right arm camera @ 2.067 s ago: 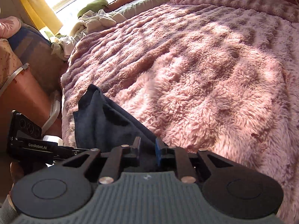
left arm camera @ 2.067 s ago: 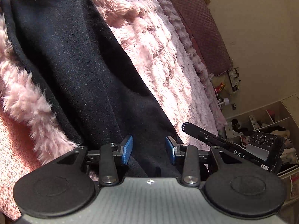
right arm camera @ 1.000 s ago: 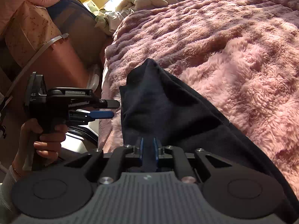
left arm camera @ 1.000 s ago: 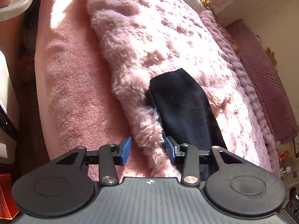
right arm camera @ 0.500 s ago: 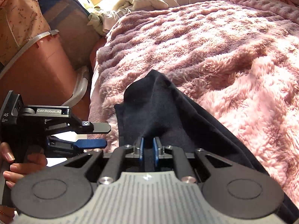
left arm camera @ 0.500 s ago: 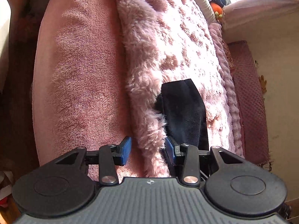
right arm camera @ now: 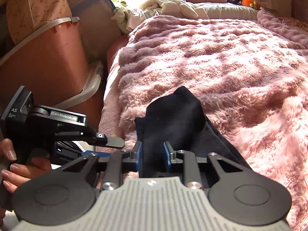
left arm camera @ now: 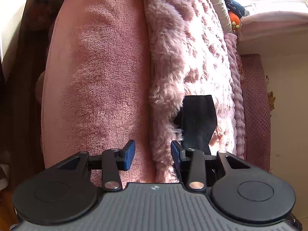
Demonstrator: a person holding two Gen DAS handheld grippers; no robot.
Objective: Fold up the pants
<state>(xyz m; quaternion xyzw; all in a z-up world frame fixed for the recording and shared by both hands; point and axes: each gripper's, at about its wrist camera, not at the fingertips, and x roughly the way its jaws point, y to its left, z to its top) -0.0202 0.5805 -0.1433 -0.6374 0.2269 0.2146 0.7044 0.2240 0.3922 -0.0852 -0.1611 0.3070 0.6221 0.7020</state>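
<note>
Black, soft matte pants [right arm camera: 173, 119], folded into a thick wedge with a rounded peak, lie near the edge of a shaggy pink fleece blanket [right arm camera: 221, 61] on the bed. The right gripper [right arm camera: 153, 156] has its blue-padded fingers opening, dark cloth between them. The left gripper [left arm camera: 152, 154], in a hand [right arm camera: 17, 165], has its fingers spread and empty over the plush pink bed edge [left arm camera: 96, 77].

One pair of dark pants [right arm camera: 173, 115], two hand-held grippers, one fluffy pink blanket [right arm camera: 231, 61], one brown bin [right arm camera: 48, 67].
</note>
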